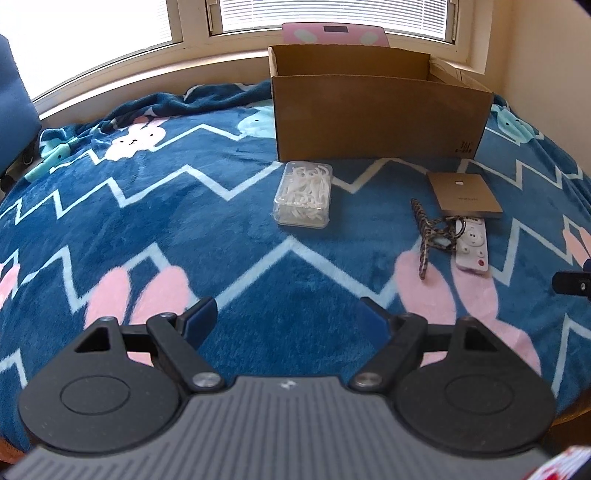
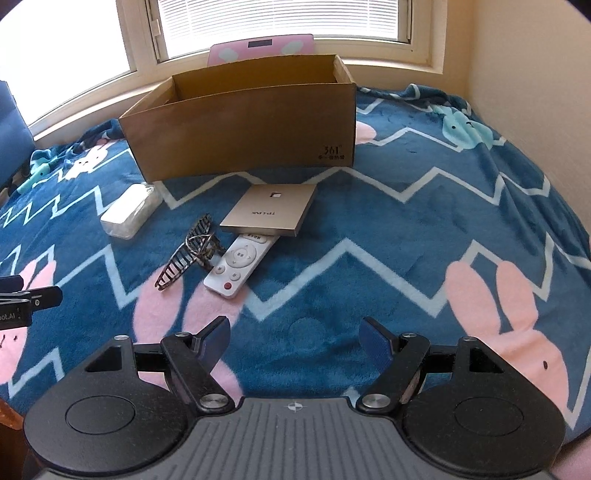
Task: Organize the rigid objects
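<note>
Fingers (image 2: 216, 338) apart, above bare blanket (image 2: 369, 280).

1 cardboard box (image 2: 243, 136), 1 floss-pick case (image 1: 303, 194), 1 hair clip (image 2: 192, 253), 1 remote (image 2: 240, 264), 1 flat router (image 2: 271, 210)

Daylight enters through the windows (image 1: 295, 14) along the top of both frames, where the panes are blown out to near white. The blanket (image 1: 221, 229) below is evenly and softly lit, with faint shadows at the front of the cardboard box (image 2: 243, 133). Fisheye distortion bends the window sill and blanket edges. The corners darken, and the bottom edge is blurred.
</note>
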{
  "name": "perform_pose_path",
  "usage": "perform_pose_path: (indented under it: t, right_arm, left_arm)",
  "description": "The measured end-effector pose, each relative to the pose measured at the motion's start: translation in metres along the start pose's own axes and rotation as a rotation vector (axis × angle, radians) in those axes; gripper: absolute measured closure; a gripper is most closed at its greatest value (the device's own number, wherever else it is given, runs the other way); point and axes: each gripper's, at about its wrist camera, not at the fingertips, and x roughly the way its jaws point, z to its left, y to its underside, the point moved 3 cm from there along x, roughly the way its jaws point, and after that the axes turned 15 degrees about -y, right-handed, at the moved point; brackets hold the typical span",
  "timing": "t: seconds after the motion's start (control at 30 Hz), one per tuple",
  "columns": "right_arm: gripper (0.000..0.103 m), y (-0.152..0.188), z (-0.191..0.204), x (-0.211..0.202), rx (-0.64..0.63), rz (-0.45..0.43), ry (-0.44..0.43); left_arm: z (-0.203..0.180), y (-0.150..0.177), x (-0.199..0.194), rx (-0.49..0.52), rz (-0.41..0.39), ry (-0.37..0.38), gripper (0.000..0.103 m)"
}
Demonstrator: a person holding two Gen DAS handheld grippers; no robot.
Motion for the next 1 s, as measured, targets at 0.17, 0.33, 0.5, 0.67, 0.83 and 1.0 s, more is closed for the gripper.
perform_pose_path:
  t: [0.17,0.33,0.5,0.67,0.83,1.0]
  right_arm:
    - [0.029,-0.002,0.0,0.005,-0.002,0.004,0.004]
    - [0.029,-0.005,0.0,0.013,-0.004,-0.001,0.008]
    - [0.029,-0.008,0.001,0.02,-0.006,-0.016,0.005]
    - [0.03,-0.013,0.005,0.032,-0.013,-0.02,-0.003]
    - [0.035,-0.019,0.015,0.044,-0.024,-0.036,-0.049]
    - [0.04,-0.024,0.033,0.058,-0.057,-0.052,-0.085]
  left_arm:
    - [-0.001,-0.003,0.006,0.005,-0.002,0.002,0.024]
    - [-0.001,-0.008,0.012,0.014,-0.008,0.002,0.024]
    - [-0.001,-0.014,0.019,0.023,-0.013,0.011,0.024]
    - [-0.004,-0.022,0.03,0.035,-0.02,0.019,0.024]
    - [-0.005,-0.031,0.041,0.045,-0.03,0.024,0.024]
    - [-0.007,-0.04,0.054,0.054,-0.038,0.024,0.024]
